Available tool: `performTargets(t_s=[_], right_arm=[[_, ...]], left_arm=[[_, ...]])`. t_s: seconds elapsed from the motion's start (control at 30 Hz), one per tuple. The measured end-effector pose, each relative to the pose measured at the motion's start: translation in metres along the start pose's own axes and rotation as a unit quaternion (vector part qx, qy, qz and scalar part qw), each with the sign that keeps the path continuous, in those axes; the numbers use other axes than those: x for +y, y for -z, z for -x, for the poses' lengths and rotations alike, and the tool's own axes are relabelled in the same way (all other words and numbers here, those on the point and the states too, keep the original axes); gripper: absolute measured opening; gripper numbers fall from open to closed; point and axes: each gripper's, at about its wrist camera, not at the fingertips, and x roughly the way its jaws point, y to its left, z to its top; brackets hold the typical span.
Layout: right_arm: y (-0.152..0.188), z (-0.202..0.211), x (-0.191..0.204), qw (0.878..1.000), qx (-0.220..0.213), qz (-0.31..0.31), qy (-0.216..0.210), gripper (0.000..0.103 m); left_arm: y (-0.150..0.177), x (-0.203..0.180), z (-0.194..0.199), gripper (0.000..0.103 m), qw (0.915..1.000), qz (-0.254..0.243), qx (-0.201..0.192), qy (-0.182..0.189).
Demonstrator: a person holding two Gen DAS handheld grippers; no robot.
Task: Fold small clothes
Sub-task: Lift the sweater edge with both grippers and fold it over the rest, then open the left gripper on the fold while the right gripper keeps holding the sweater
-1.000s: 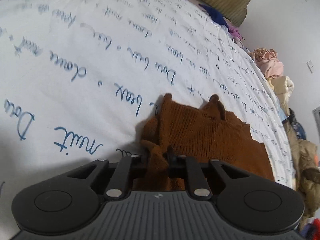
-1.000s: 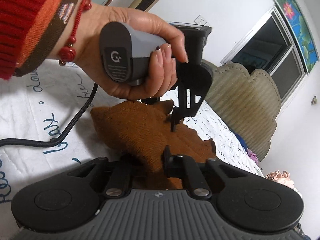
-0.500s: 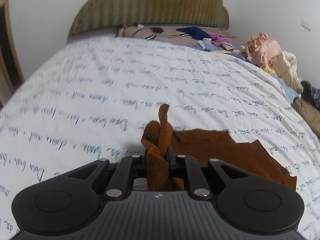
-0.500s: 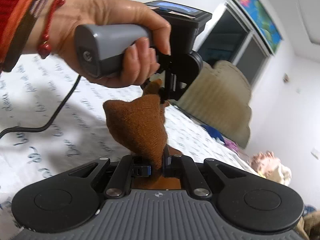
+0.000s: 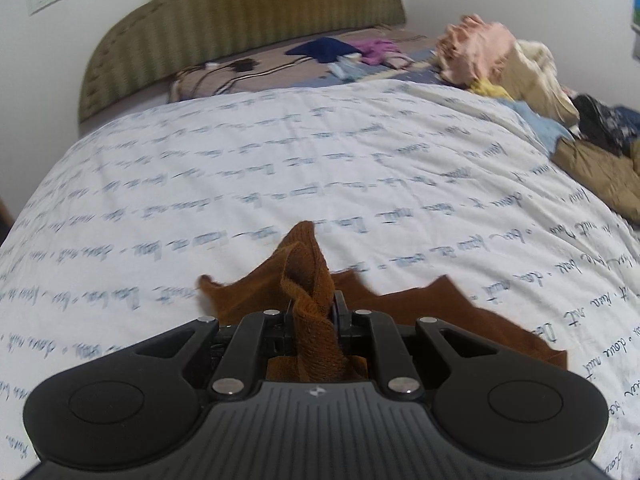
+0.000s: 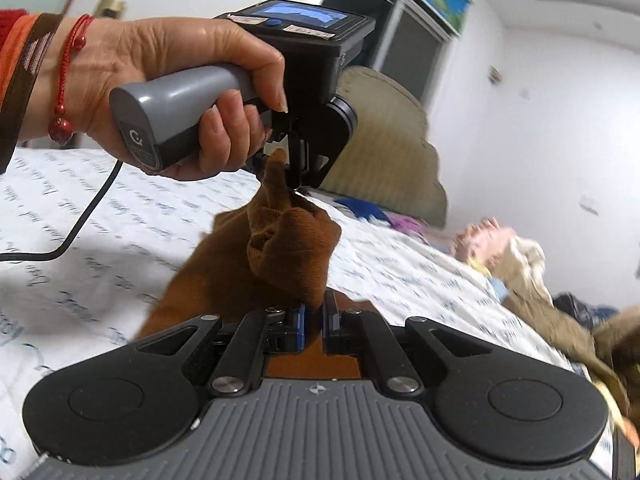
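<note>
Since a second ago, both my views have swung up from the quilt toward the headboard, and the brown knit garment (image 5: 308,276) has come up off the bed with them. From the left wrist, my left gripper (image 5: 312,312) has its fingers closed on a bunched corner of that garment; the pinched fold stands up ahead of the fingers while the rest trails down and to the right, its far edge lying on the white lettered quilt (image 5: 280,160). To do this lift well I judge I should keep both corners level and draw them apart until the top edge is taut, so the cloth hangs flat before I lay it down for the fold. I count one brown garment in hand, one headboard (image 5: 240,20), and a heap of unfolded clothes (image 5: 520,68) along the right side of the bed, too jumbled to number. From the right wrist, my right gripper (image 6: 314,320) is clamped on another edge of the same garment (image 6: 288,248), its blue-padded fingers nearly meeting on the cloth. Across from it the person's left hand (image 6: 180,92) holds the other gripper's grey handle, and that left gripper (image 6: 294,168) pinches the garment's raised tip, so the cloth is bunched between the two. Here I count two grippers, one hand, one cable (image 6: 80,220) and one garment; I would avoid twisting either wrist further, since the fabric between them already looks rolled.
</note>
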Motion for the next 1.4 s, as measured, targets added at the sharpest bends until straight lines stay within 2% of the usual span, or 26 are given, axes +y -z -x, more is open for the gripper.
performTargets(t_s=[0.23,0.47,0.57,0.63,0.7,0.77,0.83,0.93,0.97,1.0,1.1,1.2,1.27,1.33,1.4], right_arm=[[0.024,-0.010,-0.048,0.995,0.035,-0.095,0.005,0.008],[0.054,-0.016,-0.085,0.975,0.075,-0.207,-0.018,0.008],[0.064,-0.018,-0.096,0.965,0.086,-0.246,-0.034,0.008],[0.069,-0.019,-0.101,0.959,0.091,-0.264,-0.042,0.008],[0.074,-0.019,-0.104,0.954,0.094,-0.279,-0.050,0.008],[0.076,-0.017,-0.104,0.951,0.098,-0.289,-0.056,0.008],[0.077,-0.022,-0.108,0.948,0.105,-0.292,-0.064,0.009],[0.081,-0.028,-0.118,0.937,0.112,-0.321,-0.085,0.024],[0.081,-0.030,-0.124,0.930,0.113,-0.336,-0.094,0.036],[0.084,-0.032,-0.130,0.922,0.110,-0.355,-0.106,0.044],[0.088,-0.041,-0.147,0.893,0.100,-0.416,-0.139,0.050],[0.091,-0.053,-0.157,0.875,0.102,-0.449,-0.150,0.051],[0.093,-0.061,-0.160,0.865,0.106,-0.465,-0.155,0.050],[0.097,-0.066,-0.162,0.854,0.108,-0.483,-0.157,0.043],[0.099,-0.068,-0.161,0.847,0.110,-0.496,-0.157,0.029]], left_arm=[[0.000,-0.067,-0.034,0.012,0.9986,-0.051,0.018,-0.001],[0.009,-0.108,-0.064,0.013,0.9958,-0.087,0.030,-0.001],[0.010,-0.116,-0.068,0.016,0.9939,-0.104,0.026,0.023],[0.008,-0.117,-0.064,0.019,0.9931,-0.102,0.014,0.055],[0.004,-0.117,-0.060,0.031,0.9915,-0.095,0.018,0.087],[0.001,-0.116,-0.054,0.068,0.9901,-0.091,0.016,0.106],[0.001,-0.112,-0.039,0.078,0.9910,-0.092,-0.018,0.096],[0.004,-0.098,-0.012,0.079,0.9908,-0.108,-0.052,0.063],[0.010,-0.091,-0.004,0.079,0.9906,-0.112,-0.056,0.056],[0.017,-0.083,0.004,0.079,0.9901,-0.117,-0.060,0.050],[0.056,-0.056,0.028,0.081,0.9880,-0.124,-0.089,0.025],[0.106,-0.030,0.047,0.084,0.9868,-0.121,-0.107,0.010],[0.139,-0.018,0.060,0.084,0.9860,-0.121,-0.114,0.015],[0.167,-0.011,0.073,0.084,0.9844,-0.122,-0.126,0.016],[0.193,-0.011,0.085,0.084,0.9810,-0.134,-0.139,0.019]])
